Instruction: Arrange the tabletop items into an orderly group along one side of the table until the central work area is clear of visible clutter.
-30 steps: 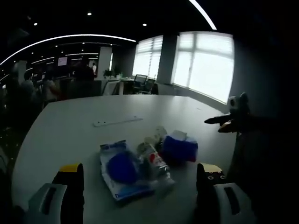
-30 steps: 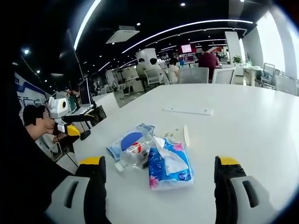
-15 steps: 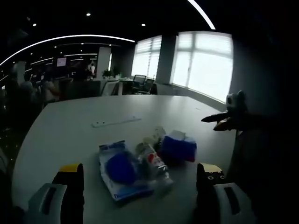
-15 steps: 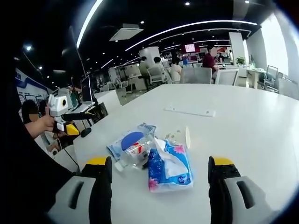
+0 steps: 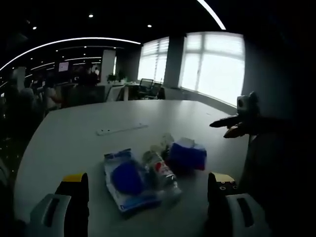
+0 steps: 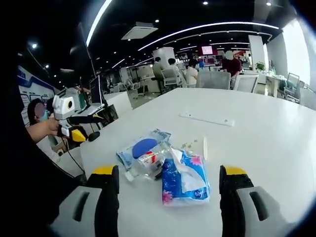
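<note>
- Tissue pack [image 6: 183,178], blue with a white sheet poking out, lies near the table's [image 6: 276,148] edge, touching a clear plastic bottle [image 6: 146,163].
- Blue-and-white pouch [image 6: 139,147] sits just beyond the bottle; a white strip [image 6: 206,119] lies well apart.
- Right gripper [image 6: 170,197] hovers, jaws spread, nothing between.
- Left gripper [image 5: 146,200] likewise wide open and empty.

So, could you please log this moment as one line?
left gripper: open, empty | right gripper: open, empty | tissue pack, bottle, blue pouch: clustered on table, untouched
</note>
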